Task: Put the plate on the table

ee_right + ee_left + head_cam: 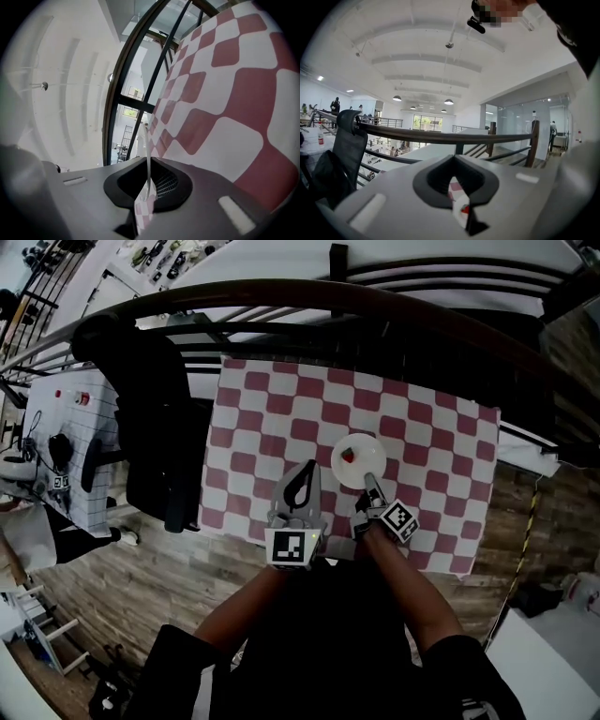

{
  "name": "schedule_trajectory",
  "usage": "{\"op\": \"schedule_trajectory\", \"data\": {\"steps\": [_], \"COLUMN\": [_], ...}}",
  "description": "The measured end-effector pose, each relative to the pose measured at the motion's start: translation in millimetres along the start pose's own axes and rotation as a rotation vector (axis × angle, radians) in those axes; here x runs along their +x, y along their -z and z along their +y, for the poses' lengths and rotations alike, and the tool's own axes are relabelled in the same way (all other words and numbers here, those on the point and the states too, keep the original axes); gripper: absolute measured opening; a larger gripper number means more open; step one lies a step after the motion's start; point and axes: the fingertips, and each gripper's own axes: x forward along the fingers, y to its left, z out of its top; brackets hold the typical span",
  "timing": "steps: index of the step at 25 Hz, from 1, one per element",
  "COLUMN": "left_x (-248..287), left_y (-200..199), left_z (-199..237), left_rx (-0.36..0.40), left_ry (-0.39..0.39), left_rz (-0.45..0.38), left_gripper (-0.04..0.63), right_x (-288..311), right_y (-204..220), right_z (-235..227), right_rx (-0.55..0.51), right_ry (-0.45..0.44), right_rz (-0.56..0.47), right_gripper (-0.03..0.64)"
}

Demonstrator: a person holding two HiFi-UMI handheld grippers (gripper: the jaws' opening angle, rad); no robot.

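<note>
The plate [366, 467], small, round and white, sits right of centre in the head view, over the red-and-white checked cloth of the table [272, 427], with a small red thing [350, 456] on its left half. Whether its underside touches the cloth cannot be told. The right gripper [372, 482] reaches up from the lower middle of the frame and is clamped on the plate's near rim. In the right gripper view that rim runs as a thin white line, edge-on, straight between the two nearly closed jaws, with the checked cloth filling the right side of the frame. The left gripper [308, 467] hovers just left of the plate, apart from it, with its jaw tips together around a drop-shaped gap and nothing held. In the left gripper view only cloth and a sliver of the plate show through that gap. A black chair [150, 418] stands at the table's left edge, and a dark railing [375, 296] curves across the top of the head view.
</note>
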Motion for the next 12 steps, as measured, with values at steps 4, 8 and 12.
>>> {"op": "schedule_trajectory", "data": {"steps": [4,8,12], "left_x": [1.9,5.1,4.6], "left_y": [5.4,9.3,13.8], "left_z": [-0.4,3.4,9.9], "left_rx": [0.014,-0.001,0.008], "left_ry": [-0.009,-0.020,-0.039], "left_rz": [0.007,0.020,0.020], "left_gripper": [0.009,0.009,0.009], "right_x": [11.0,17.7,18.9], "right_y": [3.0,5.3,12.1], "right_z": [-16.5,-28.4,-33.5], "right_rx": [0.039,0.069,0.073], "right_ry": [-0.007,0.011,0.033], "right_rz": [0.032,0.042,0.058], "right_gripper": [0.018,0.018,0.018]}}
